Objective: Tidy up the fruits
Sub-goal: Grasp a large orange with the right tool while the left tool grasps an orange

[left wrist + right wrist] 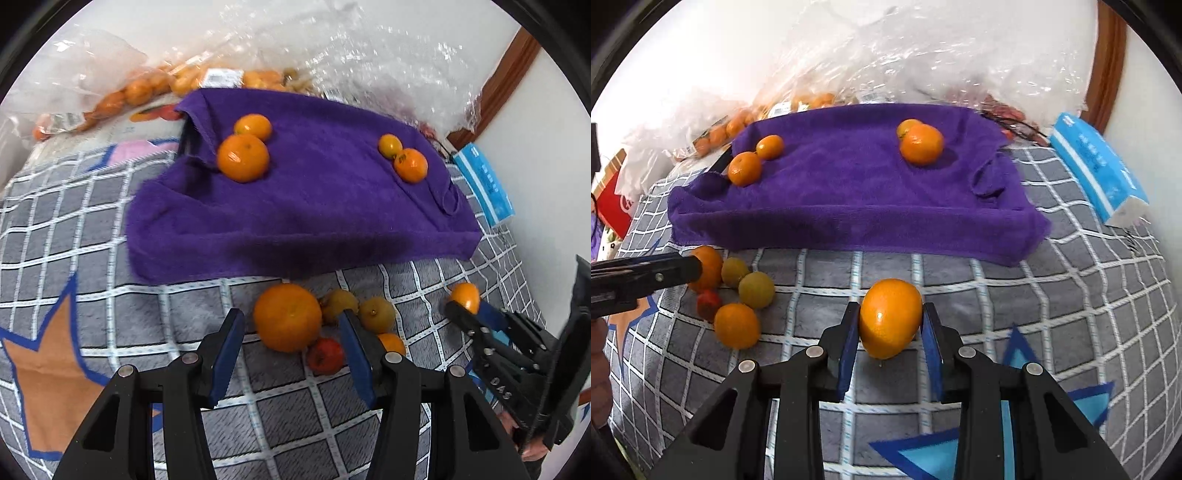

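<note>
A purple towel point(295, 206) lies on the checked cloth; it also shows in the right wrist view point(849, 199). Two pairs of oranges sit on it, one pair at the left point(243, 157) and one at the right point(410, 165). My left gripper point(291, 332) is open around a large orange point(287, 317) in a loose pile with two yellow-green fruits point(376, 314) and a small red fruit point(325, 356). My right gripper point(890, 325) is shut on an orange point(890, 317) just above the cloth, seen too in the left wrist view point(466, 296).
Clear plastic bags of oranges point(140, 88) lie behind the towel against the wall. A blue tissue pack point(1097, 170) sits at the right. A red box point(617, 206) stands at the far left. The grey checked cloth point(1071, 295) covers the surface.
</note>
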Tool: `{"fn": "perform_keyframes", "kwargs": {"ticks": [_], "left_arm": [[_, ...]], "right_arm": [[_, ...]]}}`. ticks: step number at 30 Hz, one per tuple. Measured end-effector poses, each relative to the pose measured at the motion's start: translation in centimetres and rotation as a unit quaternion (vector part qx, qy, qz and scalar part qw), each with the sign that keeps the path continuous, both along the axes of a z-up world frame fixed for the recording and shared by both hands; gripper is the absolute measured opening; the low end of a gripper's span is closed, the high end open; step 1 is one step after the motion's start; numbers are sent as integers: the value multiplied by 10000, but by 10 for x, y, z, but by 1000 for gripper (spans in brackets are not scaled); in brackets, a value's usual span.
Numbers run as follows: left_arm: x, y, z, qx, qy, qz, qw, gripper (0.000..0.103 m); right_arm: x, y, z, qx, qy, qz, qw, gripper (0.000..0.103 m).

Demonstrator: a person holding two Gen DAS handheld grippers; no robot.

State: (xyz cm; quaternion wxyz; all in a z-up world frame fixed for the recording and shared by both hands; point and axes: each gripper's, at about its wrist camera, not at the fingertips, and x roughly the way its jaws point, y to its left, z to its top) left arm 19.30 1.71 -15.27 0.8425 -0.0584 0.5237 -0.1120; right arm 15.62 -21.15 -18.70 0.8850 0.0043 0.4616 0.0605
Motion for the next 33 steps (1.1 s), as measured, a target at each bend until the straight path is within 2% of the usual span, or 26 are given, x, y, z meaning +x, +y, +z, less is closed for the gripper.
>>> {"fn": "perform_keyframes", "kwargs": {"ticks": [4,7,12,22,33], "left_arm": [[6,-7,-8,96,130,-57,9999,49],[8,-7,-13,182,188,-24,9997,39],[8,-1,-8,117,157,16,9998,38],[-12,15,17,80,-6,287,9996,38],[-31,21,59,-50,-398,396,9984,38]], "right_arm": [[-3,-11,1,12,-16,-160,9999,33],[-4,-13,2,50,-116,-202,9997,33],[-5,-12,9,41,-255,-203,9995,33],[-11,0,35,124,-438,-95,9989,33],[-20,10,67,72,-635,100,9979,33]]}}
